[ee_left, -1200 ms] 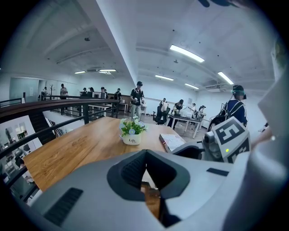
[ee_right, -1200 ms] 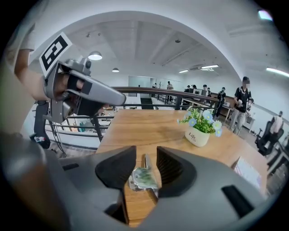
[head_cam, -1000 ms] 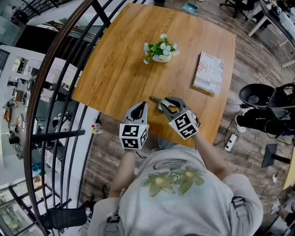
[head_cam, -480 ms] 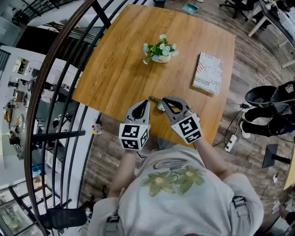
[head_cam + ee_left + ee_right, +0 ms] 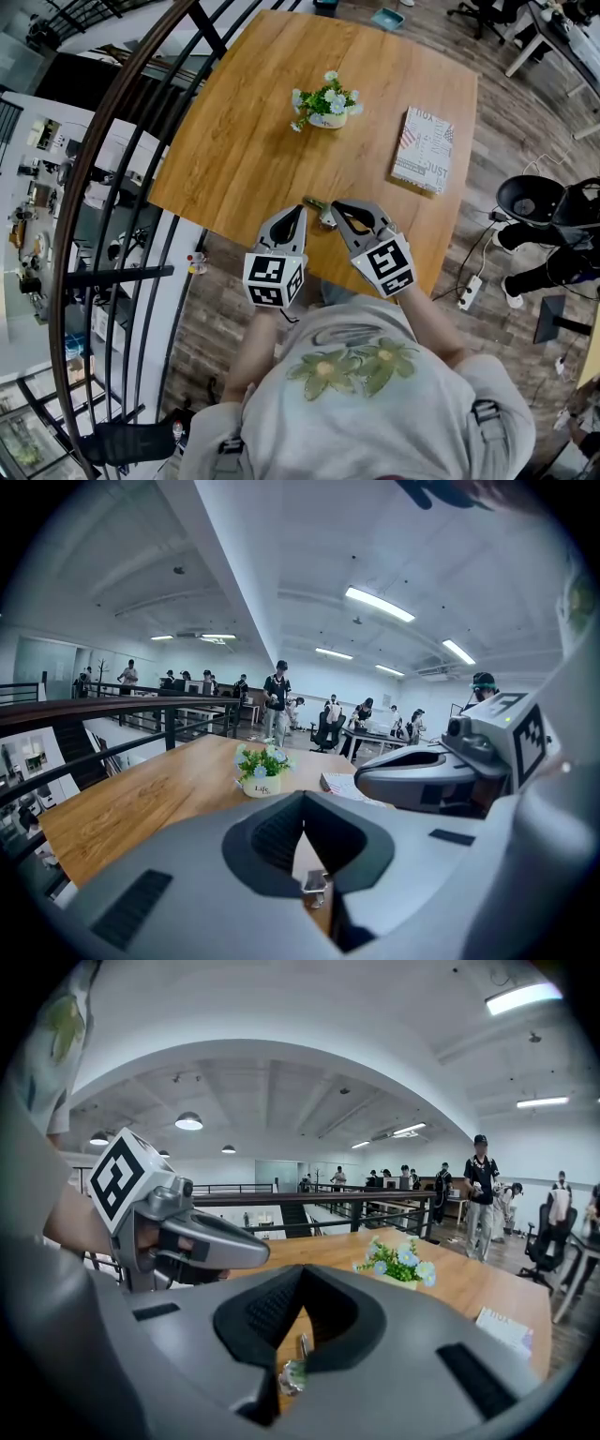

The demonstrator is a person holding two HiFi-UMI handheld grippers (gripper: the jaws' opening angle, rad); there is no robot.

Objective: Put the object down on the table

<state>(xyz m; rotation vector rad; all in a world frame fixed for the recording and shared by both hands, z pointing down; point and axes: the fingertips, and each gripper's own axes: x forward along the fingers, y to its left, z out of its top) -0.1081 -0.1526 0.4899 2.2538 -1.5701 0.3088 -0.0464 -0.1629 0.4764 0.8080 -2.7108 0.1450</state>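
A small metal object (image 5: 320,212) with a bit of green on it lies on the wooden table (image 5: 244,141) near the front edge. It shows low down between the jaws in the left gripper view (image 5: 314,889) and in the right gripper view (image 5: 296,1363). My right gripper (image 5: 336,207) hangs just right of it, jaws shut, tips together (image 5: 302,1271) and nothing between them. My left gripper (image 5: 299,212) sits just left of the object, also shut and empty (image 5: 303,795). Both tips point at the object from the table edge.
A white pot of flowers (image 5: 327,101) stands mid-table, and a printed book (image 5: 424,148) lies toward the right edge. A dark railing (image 5: 141,131) runs along the table's left side. Several people stand far behind in the hall.
My right gripper's jaws stood open around the object and have closed. The gripper has drawn back a little toward the table edge, leaving the object on the table. The left gripper has barely moved.
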